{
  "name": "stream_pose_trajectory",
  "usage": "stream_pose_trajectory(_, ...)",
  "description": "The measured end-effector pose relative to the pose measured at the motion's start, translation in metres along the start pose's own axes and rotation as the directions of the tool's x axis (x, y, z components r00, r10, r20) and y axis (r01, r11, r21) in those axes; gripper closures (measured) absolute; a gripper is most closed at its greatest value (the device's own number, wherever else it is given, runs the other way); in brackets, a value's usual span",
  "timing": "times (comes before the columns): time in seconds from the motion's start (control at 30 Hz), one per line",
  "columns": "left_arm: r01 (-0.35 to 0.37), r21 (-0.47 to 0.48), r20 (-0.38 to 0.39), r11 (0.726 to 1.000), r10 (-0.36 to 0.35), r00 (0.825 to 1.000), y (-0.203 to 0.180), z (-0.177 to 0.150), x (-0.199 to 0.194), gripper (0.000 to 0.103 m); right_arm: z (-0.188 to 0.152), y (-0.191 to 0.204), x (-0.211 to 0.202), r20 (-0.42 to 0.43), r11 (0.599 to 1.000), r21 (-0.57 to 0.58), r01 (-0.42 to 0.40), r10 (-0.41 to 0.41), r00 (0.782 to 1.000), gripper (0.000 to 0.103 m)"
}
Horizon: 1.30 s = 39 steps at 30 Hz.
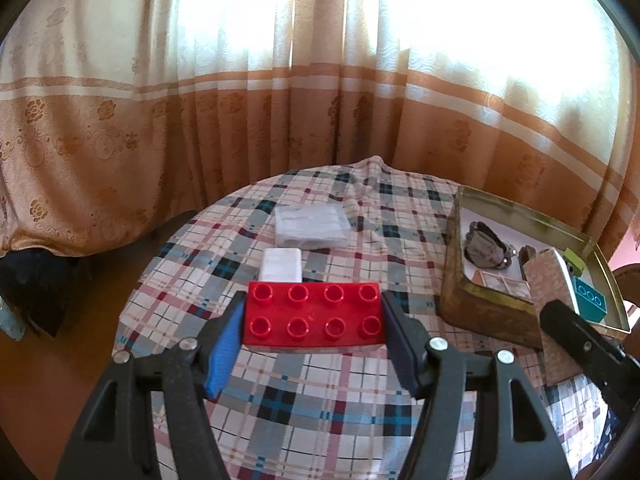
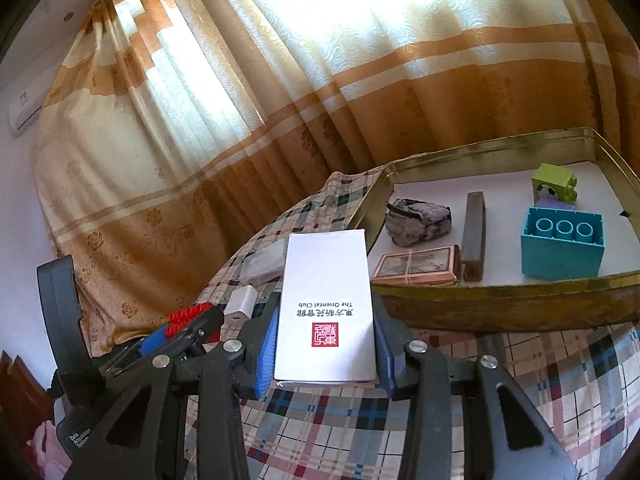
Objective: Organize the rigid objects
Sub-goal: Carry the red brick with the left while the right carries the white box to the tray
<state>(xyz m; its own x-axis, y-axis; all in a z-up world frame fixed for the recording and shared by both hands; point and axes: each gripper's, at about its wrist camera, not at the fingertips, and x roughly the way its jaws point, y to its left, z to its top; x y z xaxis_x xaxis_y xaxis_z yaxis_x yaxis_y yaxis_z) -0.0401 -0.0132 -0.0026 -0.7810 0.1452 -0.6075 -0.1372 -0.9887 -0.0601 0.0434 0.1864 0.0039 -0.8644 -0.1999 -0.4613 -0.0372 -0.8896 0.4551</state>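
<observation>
My left gripper [image 1: 314, 316] is shut on a red eight-stud brick [image 1: 314, 314] and holds it above the plaid tablecloth [image 1: 304, 404]. My right gripper [image 2: 325, 320] is shut on a white box [image 2: 326, 304] printed "The Oriental Club", held just left of the gold tin tray [image 2: 508, 304]. The tray [image 1: 480, 312] holds a teal brick [image 2: 562, 242], a green block [image 2: 554, 182], a dark bar [image 2: 474, 236], a flat pink case [image 2: 416, 266] and a grey pouch [image 2: 418, 220]. The left gripper with the red brick [image 2: 188, 316] shows at left in the right wrist view.
A white adapter [image 1: 281, 265] and a clear plastic packet [image 1: 312, 227] lie on the cloth beyond the red brick. The round table ends close behind them, with orange and cream curtains [image 1: 280, 80] beyond. The tray sits at the table's right side.
</observation>
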Motion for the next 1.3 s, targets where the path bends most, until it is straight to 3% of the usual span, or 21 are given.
stream_pose_trajectory(0.67,0.059,0.053,0.004,0.997,-0.059,0.998,-0.033,-0.002,-0.010,0.038,0.005,-0.024,-0.027,0.039,0.998,0.022,0.056,-0.057,0.998,0.059)
stream_pose_trajectory(1.3,0.185,0.169,-0.004,0.968,-0.187,0.982,-0.100,-0.008,-0.016,0.038,0.013,-0.060,-0.048,0.065,0.990,0.054,0.134,-0.137,0.988,0.059)
